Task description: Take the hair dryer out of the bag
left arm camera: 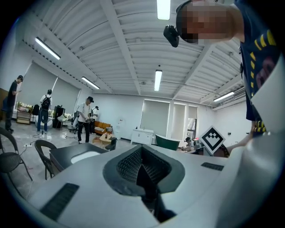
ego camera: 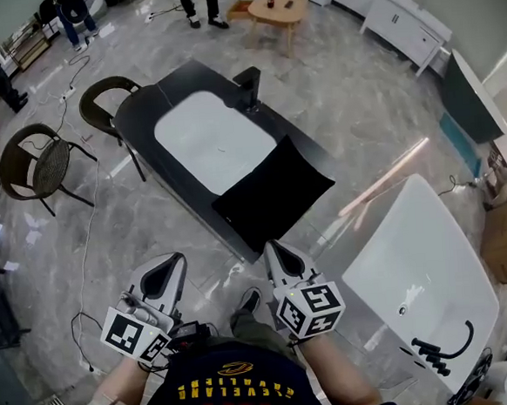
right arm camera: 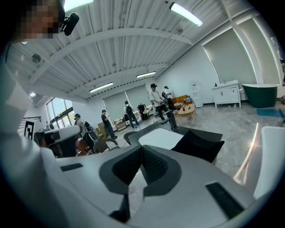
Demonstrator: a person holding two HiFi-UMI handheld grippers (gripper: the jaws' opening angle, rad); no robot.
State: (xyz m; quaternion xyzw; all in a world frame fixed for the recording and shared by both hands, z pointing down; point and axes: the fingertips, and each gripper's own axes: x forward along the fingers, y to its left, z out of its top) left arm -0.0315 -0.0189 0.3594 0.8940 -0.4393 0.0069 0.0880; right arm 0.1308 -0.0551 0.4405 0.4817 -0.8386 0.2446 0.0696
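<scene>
A black bag point(ego camera: 270, 193) lies flat on the near end of a dark table point(ego camera: 141, 110), partly over a white mat point(ego camera: 214, 139). The bag point(right arm camera: 198, 144) also shows in the right gripper view, on the table's near corner. No hair dryer is visible; whatever the bag holds is hidden. My left gripper point(ego camera: 161, 267) and right gripper point(ego camera: 275, 250) hang side by side in front of my body, short of the table, both shut with nothing between their jaws. The left gripper point(left arm camera: 141, 161) points level across the room, the right gripper point(right arm camera: 141, 164) slightly downward at the table.
A black upright object point(ego camera: 249, 88) stands at the table's far end. Two chairs point(ego camera: 41, 166) sit left of the table. A white bathtub point(ego camera: 425, 271) stands at the right. Several people stand at the far end of the room near a small wooden table point(ego camera: 278, 10).
</scene>
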